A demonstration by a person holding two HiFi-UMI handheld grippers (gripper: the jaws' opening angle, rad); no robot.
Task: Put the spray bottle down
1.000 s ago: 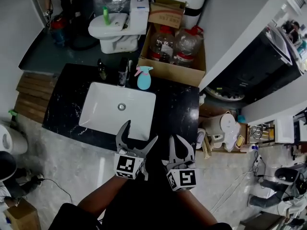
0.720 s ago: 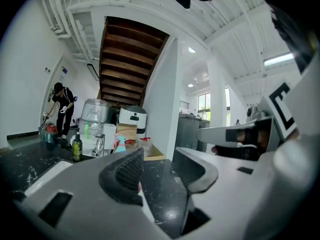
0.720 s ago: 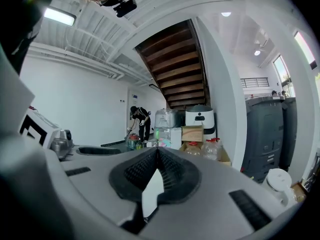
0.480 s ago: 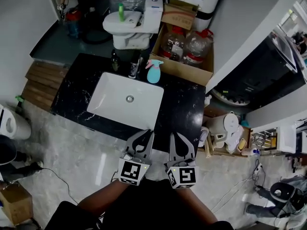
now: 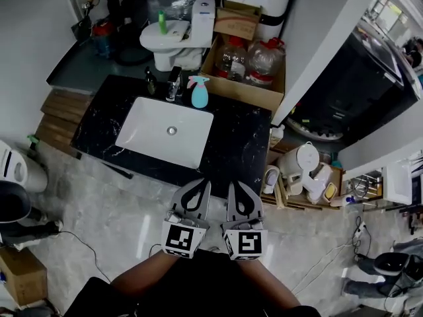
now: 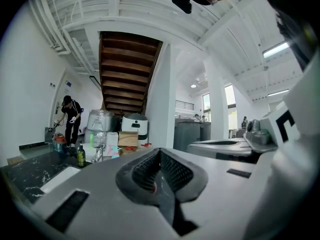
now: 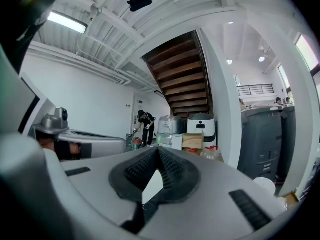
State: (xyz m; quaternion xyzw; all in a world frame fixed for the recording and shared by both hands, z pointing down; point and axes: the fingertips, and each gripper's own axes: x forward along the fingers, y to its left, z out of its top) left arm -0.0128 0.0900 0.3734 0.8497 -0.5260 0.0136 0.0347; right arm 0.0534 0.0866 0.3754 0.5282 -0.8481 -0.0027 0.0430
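Black marble counter point(image 5: 248, 144) spanning middle of head view, white sink point(image 5: 147, 119) sitting in it. Left gripper point(image 5: 202, 186) and right gripper point(image 5: 232, 187) hovering side by side over floor just before counter's front edge, both jaw pairs pressed together, pinching nothing. Blue spray bottle point(image 5: 199, 94) standing upright on counter behind sink, beside faucet point(image 5: 173, 83), well apart from both grippers.

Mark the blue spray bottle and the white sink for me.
Blue plastic spray bottle with pink trigger point(image 5: 199, 98): head view, on its blue body.
White rectangular sink point(image 5: 145, 129): head view, on the bare left half of the basin floor.
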